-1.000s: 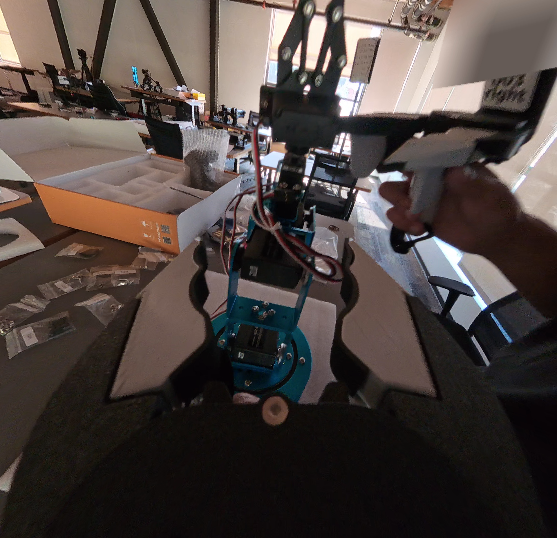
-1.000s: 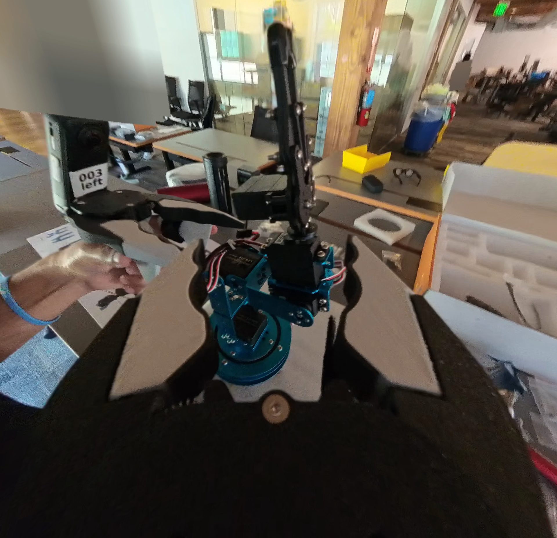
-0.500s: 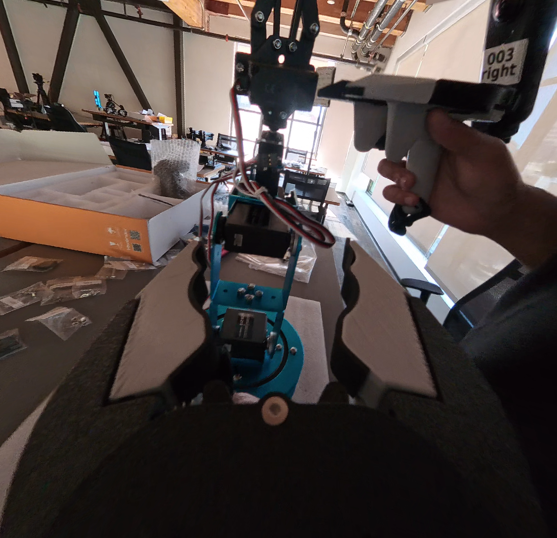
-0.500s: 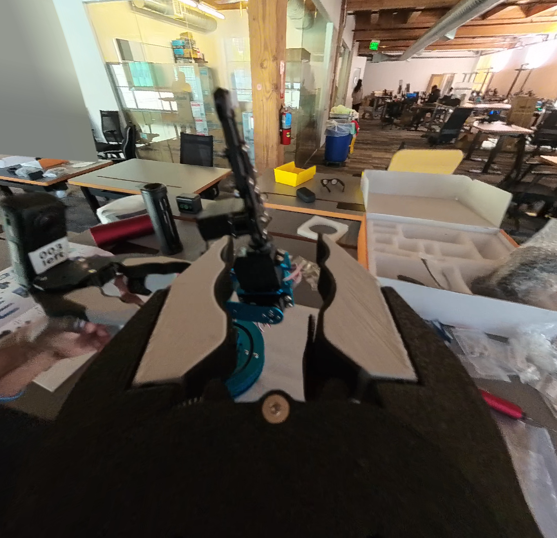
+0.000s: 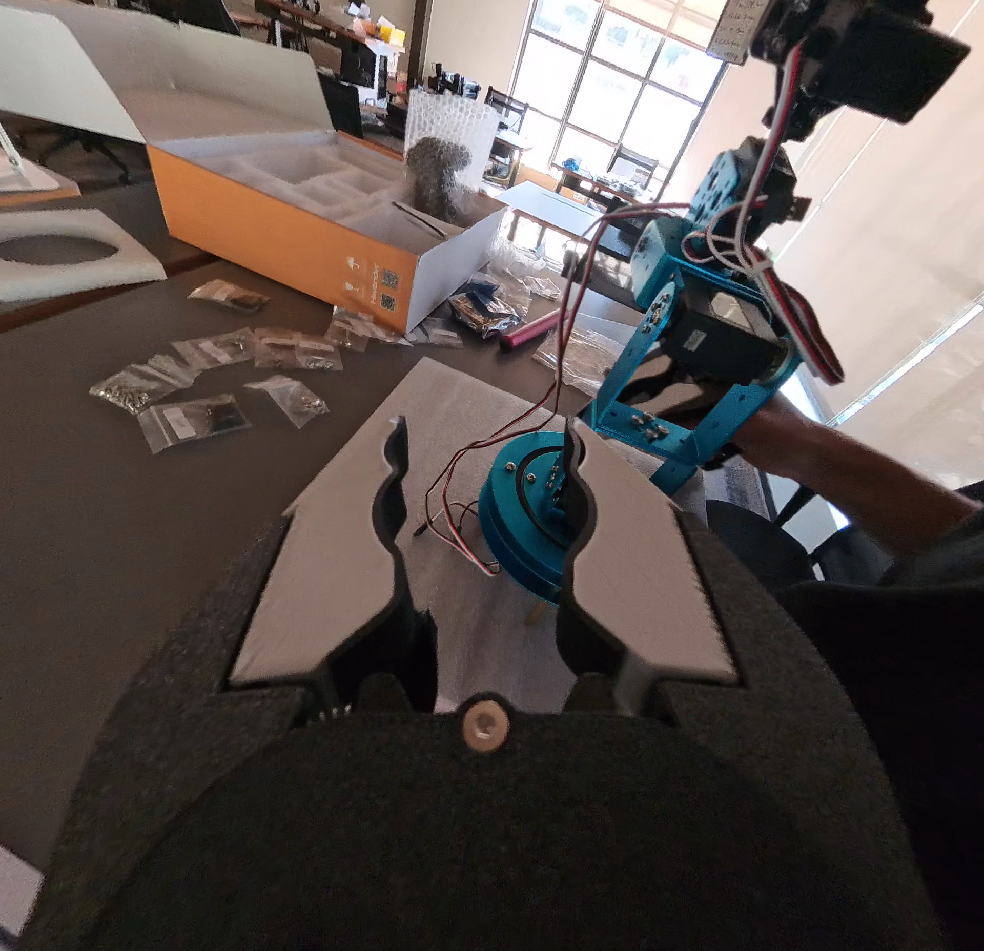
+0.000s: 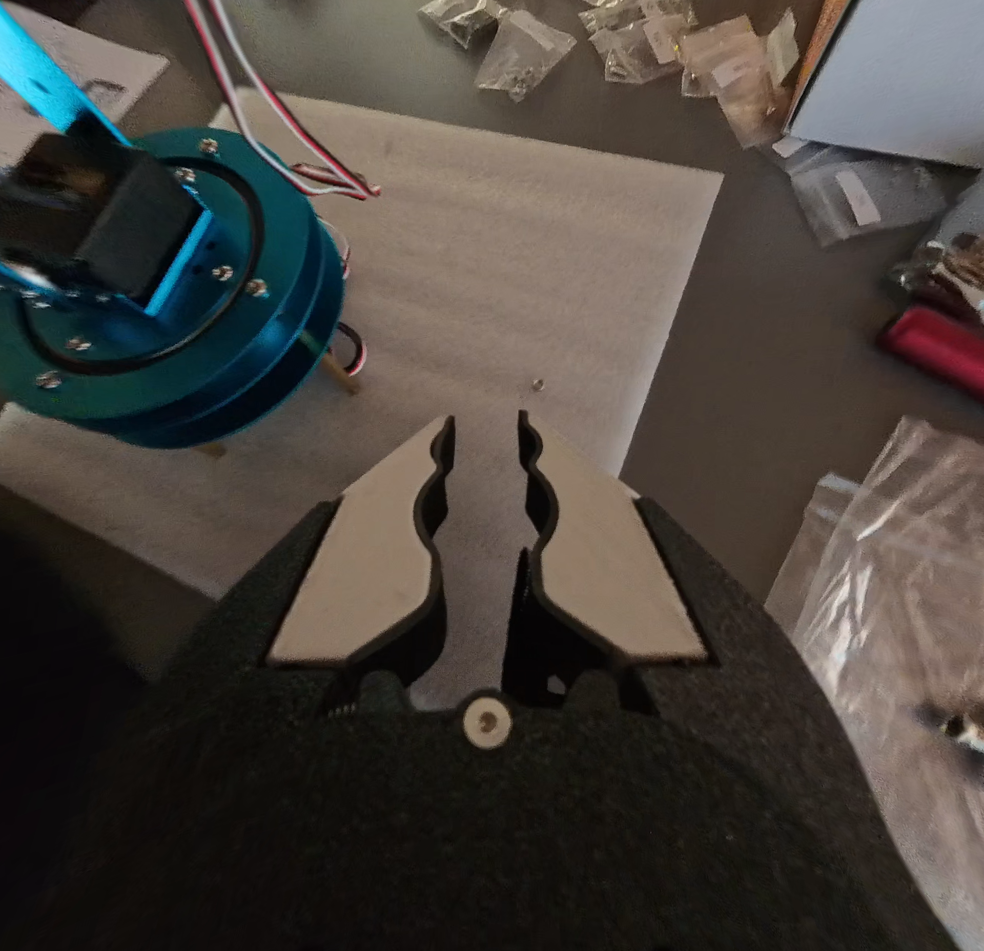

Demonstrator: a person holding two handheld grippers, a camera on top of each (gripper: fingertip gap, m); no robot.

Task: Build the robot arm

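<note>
A small blue metal robot arm [image 5: 692, 340] with black servos stands on a round blue base [image 5: 524, 521] on a white foam sheet [image 5: 452, 393]. It leans to the right, and its loose servo wires [image 5: 458, 521] lie on the sheet. My left gripper [image 5: 484, 430] is open and empty, with the base just behind its right finger. My right gripper [image 6: 485, 419] points down at the foam sheet [image 6: 506, 260]; its jaws are a little apart and empty. It is to the right of the base [image 6: 160, 286], and a tiny metal ring [image 6: 538, 385] lies just ahead of its tips.
An open orange and white box [image 5: 298, 233] stands at the back of the dark table. Several small clear parts bags [image 5: 213, 372] [image 6: 639, 36] lie near it. A red tube [image 6: 937, 350] and plastic wrap [image 6: 878, 606] lie at the right. A person's forearm [image 5: 852, 478] reaches in behind the arm. There is about 25 cm between the tips of the two grippers.
Both grippers have left the robot arm. The left one swung to the left, so the arm now stands at its right. The right one tipped down to the foam sheet and its jaws narrowed.
</note>
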